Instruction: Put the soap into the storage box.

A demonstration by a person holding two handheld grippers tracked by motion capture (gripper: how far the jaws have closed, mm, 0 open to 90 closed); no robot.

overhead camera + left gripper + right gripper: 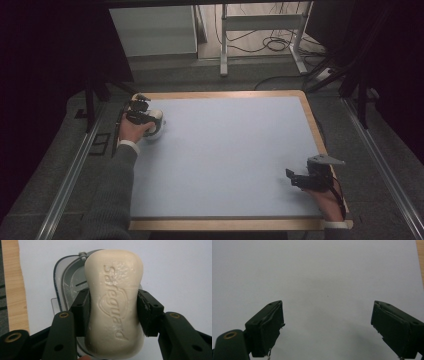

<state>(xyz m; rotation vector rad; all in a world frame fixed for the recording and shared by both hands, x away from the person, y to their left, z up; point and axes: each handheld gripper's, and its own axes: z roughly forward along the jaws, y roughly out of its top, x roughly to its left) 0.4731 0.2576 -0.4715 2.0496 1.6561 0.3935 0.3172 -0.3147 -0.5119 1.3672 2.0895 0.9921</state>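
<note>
Soap bar (115, 302) clamped over grey soap dish (67, 280); left gripper (113, 312).

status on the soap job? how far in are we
Done: the left gripper is shut on the soap bar, pads pressing its two sides. In hand: the bar hangs over the grey soap dish near the table's left edge; whether it is going in or coming out, I cannot tell. Left: setting it down and releasing. The right gripper is open with nothing between its jaws.
</note>
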